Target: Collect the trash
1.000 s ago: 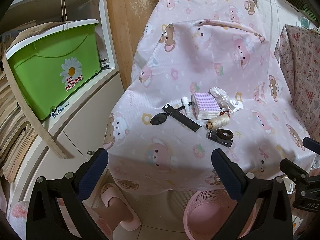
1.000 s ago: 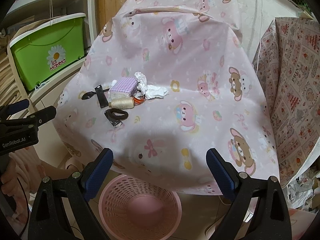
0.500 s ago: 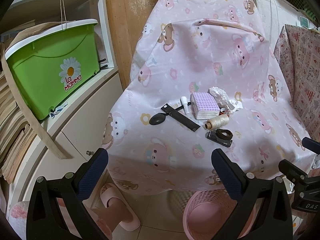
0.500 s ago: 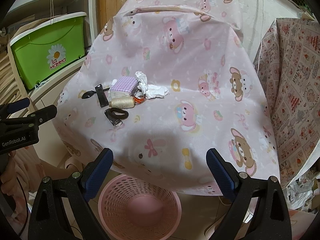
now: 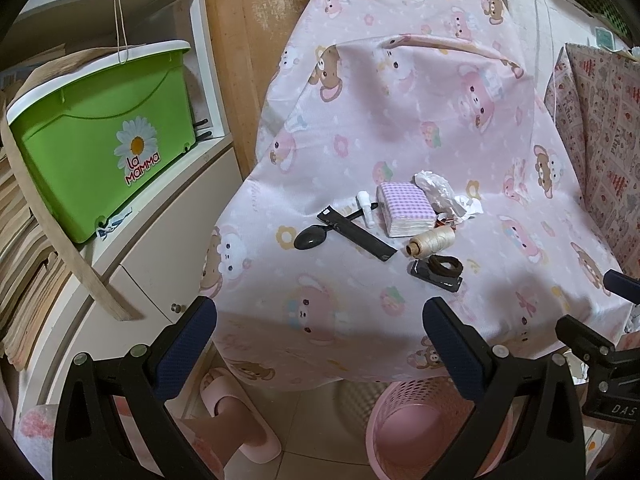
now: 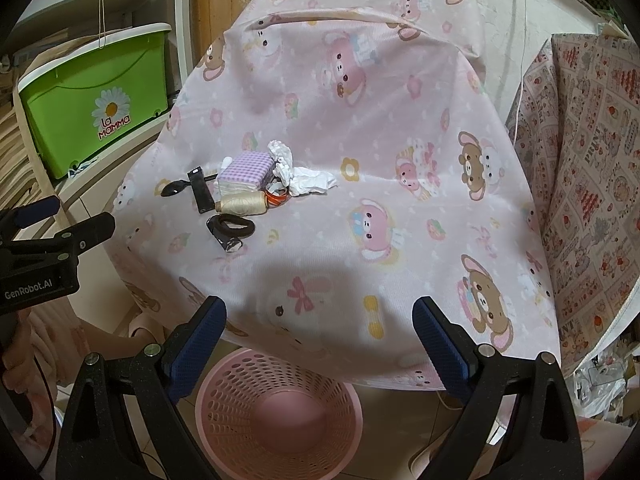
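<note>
A crumpled white tissue (image 6: 306,174) (image 5: 442,196) lies on the pink bear-print cloth (image 6: 360,120) beside a purple checked tissue pack (image 6: 246,172) (image 5: 406,208). A pink perforated basket (image 6: 280,412) (image 5: 416,436) stands on the floor below the cloth's front edge. My left gripper (image 5: 320,332) is open and empty, held back from the cloth edge. My right gripper (image 6: 320,328) is open and empty above the basket.
By the pack lie a thread spool (image 6: 242,204), a black strip (image 6: 202,194), a black spoon (image 5: 310,238), a small white tube (image 5: 365,206), a black hair tie on a dark wrapper (image 6: 230,230) and an orange ring (image 6: 276,196). A green bin (image 5: 100,140) sits on the left shelf.
Both grippers have drifted slightly; the view has shifted a little. Nothing on the cloth has moved.
</note>
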A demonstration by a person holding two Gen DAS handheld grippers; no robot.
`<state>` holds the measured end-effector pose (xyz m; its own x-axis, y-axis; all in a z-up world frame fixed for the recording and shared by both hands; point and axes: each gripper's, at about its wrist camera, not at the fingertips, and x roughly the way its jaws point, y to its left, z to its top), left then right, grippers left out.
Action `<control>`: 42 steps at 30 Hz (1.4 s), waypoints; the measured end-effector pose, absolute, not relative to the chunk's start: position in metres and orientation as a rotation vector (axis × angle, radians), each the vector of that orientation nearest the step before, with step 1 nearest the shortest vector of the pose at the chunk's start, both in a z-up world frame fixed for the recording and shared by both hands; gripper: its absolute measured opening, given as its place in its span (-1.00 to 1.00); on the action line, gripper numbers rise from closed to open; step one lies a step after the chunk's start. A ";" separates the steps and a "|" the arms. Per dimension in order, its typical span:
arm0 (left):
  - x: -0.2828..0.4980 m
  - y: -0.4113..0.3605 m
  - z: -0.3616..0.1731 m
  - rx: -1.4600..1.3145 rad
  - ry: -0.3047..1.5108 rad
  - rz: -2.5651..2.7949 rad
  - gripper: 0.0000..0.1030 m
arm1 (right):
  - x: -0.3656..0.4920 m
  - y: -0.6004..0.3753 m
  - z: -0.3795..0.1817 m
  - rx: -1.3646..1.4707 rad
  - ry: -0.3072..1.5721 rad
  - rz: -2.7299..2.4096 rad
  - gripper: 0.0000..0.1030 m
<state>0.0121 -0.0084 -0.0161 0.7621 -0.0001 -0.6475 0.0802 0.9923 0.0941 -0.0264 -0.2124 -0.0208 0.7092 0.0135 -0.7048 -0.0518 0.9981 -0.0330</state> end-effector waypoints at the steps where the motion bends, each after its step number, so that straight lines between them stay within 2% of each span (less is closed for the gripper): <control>1: 0.012 -0.008 -0.016 0.117 0.704 -0.044 0.98 | -0.026 -0.212 -0.021 -0.052 0.782 0.036 0.85; 22: 0.043 -0.003 -0.038 0.075 0.788 -0.043 0.96 | -0.004 -0.216 -0.025 -0.033 0.789 0.035 0.85; 30: 0.067 -0.004 -0.053 0.056 0.870 -0.085 0.68 | 0.015 -0.213 -0.026 -0.021 0.787 0.062 0.85; 34: 0.080 0.009 -0.050 0.005 0.881 -0.060 0.66 | 0.030 -0.200 -0.024 -0.032 0.772 0.123 0.84; 36: 0.082 0.017 -0.049 -0.025 0.881 -0.039 0.66 | 0.036 -0.193 -0.025 -0.043 0.766 0.147 0.72; 38: 0.083 0.022 -0.050 -0.048 0.890 -0.030 0.66 | 0.046 -0.180 -0.030 -0.061 0.788 0.204 0.51; 42: 0.081 0.021 -0.049 -0.041 0.886 -0.033 0.66 | 0.056 -0.159 -0.043 -0.103 0.811 0.259 0.29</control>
